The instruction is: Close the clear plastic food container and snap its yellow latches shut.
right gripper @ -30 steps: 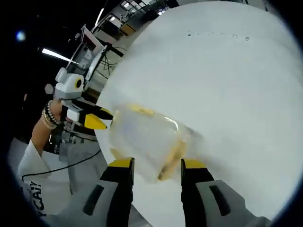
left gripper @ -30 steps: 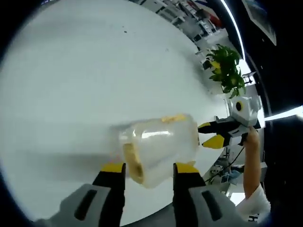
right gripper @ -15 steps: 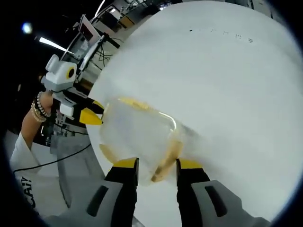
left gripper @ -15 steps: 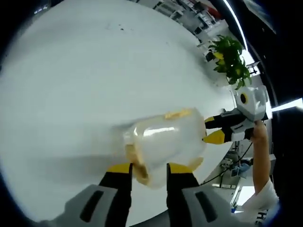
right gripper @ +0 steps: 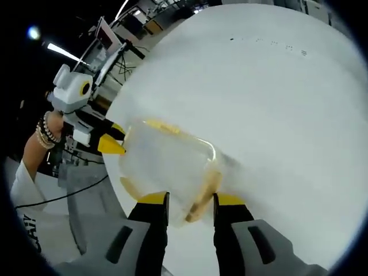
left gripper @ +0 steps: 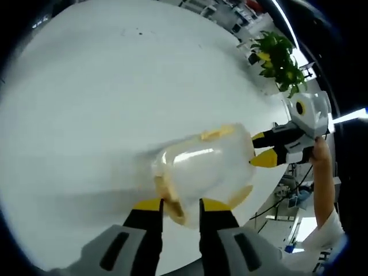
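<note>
In the left gripper view, the left gripper (left gripper: 177, 205) has its two yellow-tipped jaws drawn close together, pinching a yellow latch (left gripper: 171, 198) on the near end of the clear plastic food container (left gripper: 204, 165). The container lies just ahead of the jaws on a white table (left gripper: 86, 103), its lid on and its cloudy body running away toward the right. At the container's far end the right gripper (left gripper: 263, 150) comes in from the right, its yellow tips touching or nearly touching that end. Beyond it, a green potted plant (left gripper: 279, 60) stands past the table's edge.

In the right gripper view, the right gripper (right gripper: 189, 200) likewise has its jaws narrowed onto a yellow latch (right gripper: 201, 194) at the near end of the container (right gripper: 167, 164). A second yellow strip (right gripper: 162, 126) runs along the container's far upper edge. To the left of the jaws, the left gripper (right gripper: 109, 140) meets the container's opposite end, held by a hand (right gripper: 49, 131) wearing beaded bracelets.
</note>
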A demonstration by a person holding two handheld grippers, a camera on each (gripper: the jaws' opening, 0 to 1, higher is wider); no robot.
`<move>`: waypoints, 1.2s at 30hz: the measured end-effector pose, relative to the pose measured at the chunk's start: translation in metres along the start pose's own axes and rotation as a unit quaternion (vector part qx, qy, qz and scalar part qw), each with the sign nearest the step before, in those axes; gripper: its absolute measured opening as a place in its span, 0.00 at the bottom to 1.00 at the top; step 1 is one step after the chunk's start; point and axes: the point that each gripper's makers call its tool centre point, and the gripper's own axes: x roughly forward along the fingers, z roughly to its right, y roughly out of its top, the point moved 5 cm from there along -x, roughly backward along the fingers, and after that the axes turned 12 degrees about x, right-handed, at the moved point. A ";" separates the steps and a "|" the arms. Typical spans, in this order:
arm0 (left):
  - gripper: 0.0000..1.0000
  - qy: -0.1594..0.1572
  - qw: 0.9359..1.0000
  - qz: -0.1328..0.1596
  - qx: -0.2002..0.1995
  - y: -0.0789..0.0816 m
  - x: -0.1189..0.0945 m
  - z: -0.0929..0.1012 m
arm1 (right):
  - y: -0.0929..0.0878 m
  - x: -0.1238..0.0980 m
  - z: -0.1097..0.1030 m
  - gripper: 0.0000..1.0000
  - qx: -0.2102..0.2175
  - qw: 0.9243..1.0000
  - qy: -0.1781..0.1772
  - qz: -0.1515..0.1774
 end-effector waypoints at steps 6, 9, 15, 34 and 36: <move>0.16 -0.003 1.000 -0.003 0.000 0.000 0.001 0.000 | 0.000 0.000 0.000 0.26 0.001 1.000 -0.002 -0.003; 0.15 -0.005 1.000 -0.002 0.002 0.000 0.001 0.000 | 0.000 0.000 0.000 0.26 0.002 1.000 -0.001 -0.001; 0.14 -0.004 1.000 -0.002 0.015 0.005 0.000 0.003 | 0.000 0.000 -0.001 0.26 0.004 1.000 -0.001 0.000; 0.14 -0.010 1.000 -0.004 0.016 -0.002 0.000 0.009 | -0.001 0.001 0.000 0.25 0.012 1.000 0.004 0.003; 0.14 -0.010 1.000 -0.003 0.015 -0.003 0.000 0.009 | -0.001 0.000 0.000 0.25 0.012 1.000 0.006 0.005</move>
